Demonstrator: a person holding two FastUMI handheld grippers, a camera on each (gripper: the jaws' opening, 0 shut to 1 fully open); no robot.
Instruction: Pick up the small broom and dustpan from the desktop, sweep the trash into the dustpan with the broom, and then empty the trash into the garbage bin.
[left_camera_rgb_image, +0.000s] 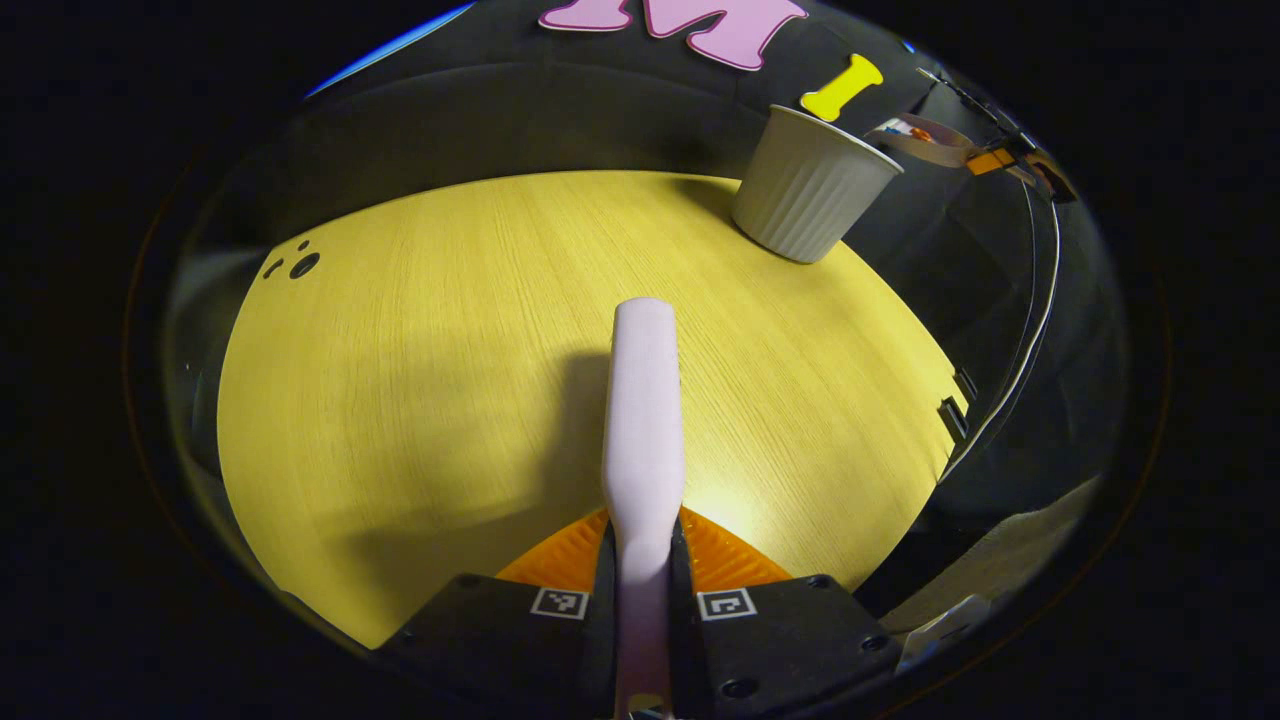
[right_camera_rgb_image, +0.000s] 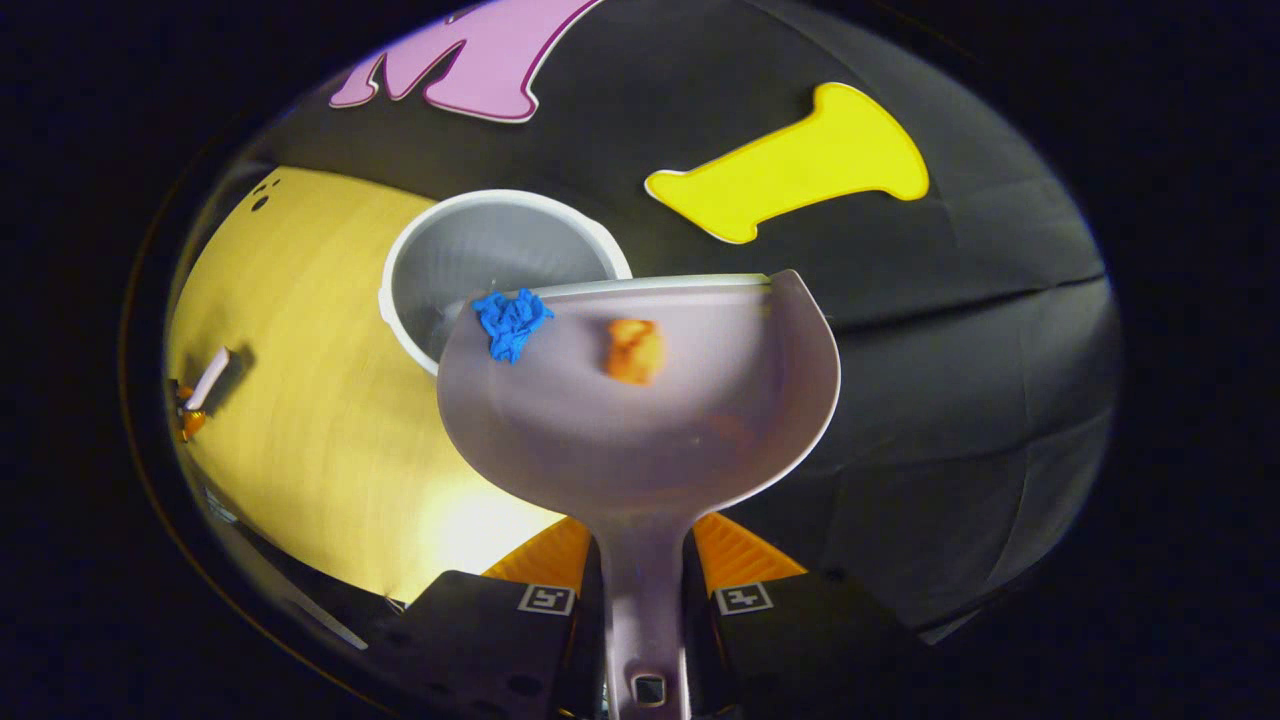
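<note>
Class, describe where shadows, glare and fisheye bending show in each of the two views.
Left gripper view: the broom handle casts a shadow leftward on the desktop, whose edge bows. Right gripper view: glare on the desktop near the dustpan; the bin rim looks warped.

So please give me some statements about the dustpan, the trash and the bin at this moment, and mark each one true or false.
1. The pale plastic dustpan carries two scraps. True: a crumpled blue scrap and an orange scrap.
2. The right tongs are open and carry nothing. False: they are shut on the dustpan's handle.
3. The dustpan's front edge is by the round white ribbed garbage bin. True.
4. The left tongs hold a sponge. False: they grip the white broom handle.
5. The bin lies tipped over on the yellow wooden desktop. False: it stands upright.
</note>
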